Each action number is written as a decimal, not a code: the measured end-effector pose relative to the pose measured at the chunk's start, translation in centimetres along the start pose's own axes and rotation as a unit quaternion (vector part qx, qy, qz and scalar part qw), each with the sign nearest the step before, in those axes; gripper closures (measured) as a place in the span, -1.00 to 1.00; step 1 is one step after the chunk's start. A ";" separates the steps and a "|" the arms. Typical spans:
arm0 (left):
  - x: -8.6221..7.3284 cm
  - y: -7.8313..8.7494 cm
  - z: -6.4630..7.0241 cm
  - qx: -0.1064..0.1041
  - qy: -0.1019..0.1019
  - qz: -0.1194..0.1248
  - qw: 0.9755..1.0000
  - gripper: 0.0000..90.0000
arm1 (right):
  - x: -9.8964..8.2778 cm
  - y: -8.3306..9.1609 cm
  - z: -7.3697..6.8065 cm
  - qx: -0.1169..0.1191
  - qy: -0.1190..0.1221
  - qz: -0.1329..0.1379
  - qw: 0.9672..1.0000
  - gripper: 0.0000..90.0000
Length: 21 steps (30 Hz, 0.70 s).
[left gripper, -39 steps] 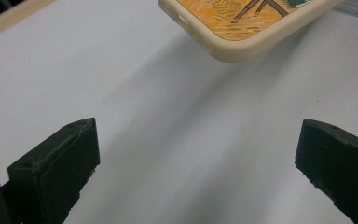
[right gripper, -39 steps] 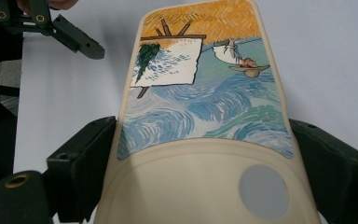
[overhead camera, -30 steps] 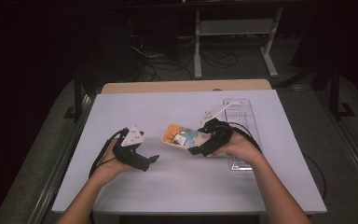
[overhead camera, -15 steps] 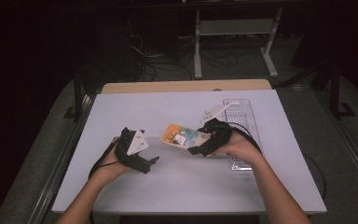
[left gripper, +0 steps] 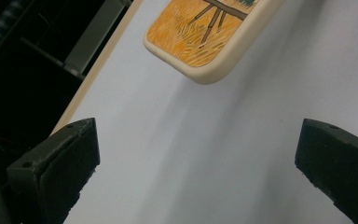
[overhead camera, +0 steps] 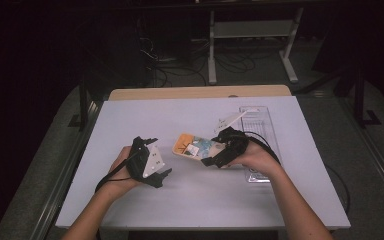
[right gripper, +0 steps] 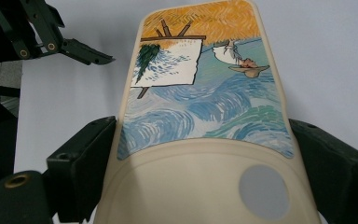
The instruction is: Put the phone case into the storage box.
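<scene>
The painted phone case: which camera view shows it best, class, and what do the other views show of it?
The right gripper view: the phone case sits between that gripper's jaws with its painted easel, waves and hat plain. The left gripper view catches one orange corner above the table. The high view shows it small, held by the right gripper.

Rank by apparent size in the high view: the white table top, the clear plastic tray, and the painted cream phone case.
1. White table top, by far the largest.
2. Clear plastic tray.
3. Painted cream phone case, though the right tool covers one end of it.
</scene>
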<state>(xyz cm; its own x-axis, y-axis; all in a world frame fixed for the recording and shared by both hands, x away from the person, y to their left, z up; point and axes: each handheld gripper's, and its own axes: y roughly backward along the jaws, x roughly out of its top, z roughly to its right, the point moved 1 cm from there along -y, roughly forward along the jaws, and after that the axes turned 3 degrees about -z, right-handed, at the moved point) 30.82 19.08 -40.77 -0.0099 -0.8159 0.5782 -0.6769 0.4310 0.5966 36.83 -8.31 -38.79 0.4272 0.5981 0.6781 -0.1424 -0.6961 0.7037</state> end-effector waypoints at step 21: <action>0.3 -0.3 1.5 0.081 -0.098 0.011 0.992 -1.00 | 0.0 -0.1 0.1 -0.004 0.008 -0.001 1.000 -0.75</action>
<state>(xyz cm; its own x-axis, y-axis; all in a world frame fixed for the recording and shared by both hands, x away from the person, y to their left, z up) 29.91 18.11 -41.56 -0.1579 -0.8730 0.4615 -0.7845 0.3947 0.4782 36.91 -8.26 -38.84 0.4140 0.6049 0.6802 -0.1498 -0.6918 0.7064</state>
